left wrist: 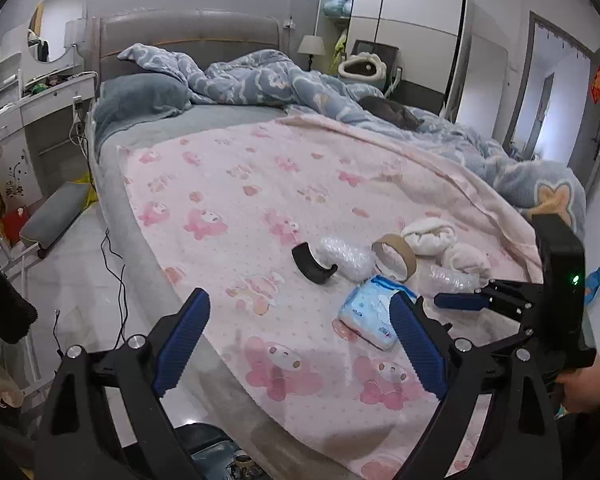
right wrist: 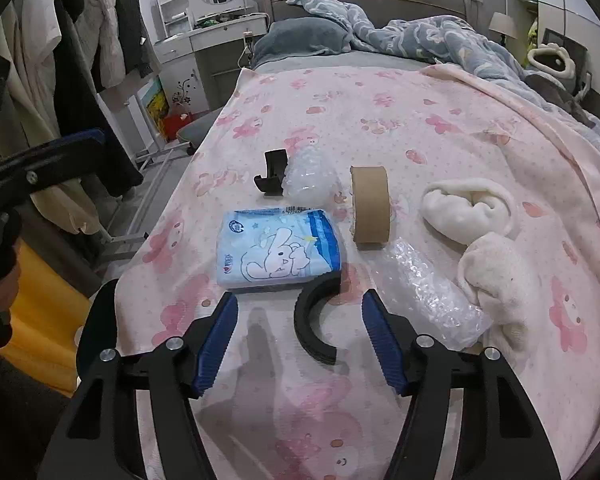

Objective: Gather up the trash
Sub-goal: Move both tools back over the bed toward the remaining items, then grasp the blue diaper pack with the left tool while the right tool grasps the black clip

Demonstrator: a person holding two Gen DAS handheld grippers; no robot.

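Note:
Trash lies on the pink blanket (right wrist: 380,120): a blue tissue pack (right wrist: 276,248), a brown tape roll (right wrist: 370,208), a black curved piece (right wrist: 312,320), a second black piece (right wrist: 272,174), two bubble-wrap wads (right wrist: 308,176) (right wrist: 432,292) and white cloth (right wrist: 480,232). My right gripper (right wrist: 300,340) is open, its fingers on either side of the near black curved piece. My left gripper (left wrist: 300,336) is open and empty above the bed's near edge, with the tissue pack (left wrist: 368,312) by its right finger. The right gripper (left wrist: 460,302) shows at the right in the left wrist view.
A rumpled blue duvet (left wrist: 260,76) and pillow (left wrist: 140,96) lie at the bed's head. A grey stool (left wrist: 56,216) and cables (left wrist: 116,264) are on the floor at left. Clothes (right wrist: 80,60) hang left of the bed. A yellow object (right wrist: 40,320) sits by the bed's corner.

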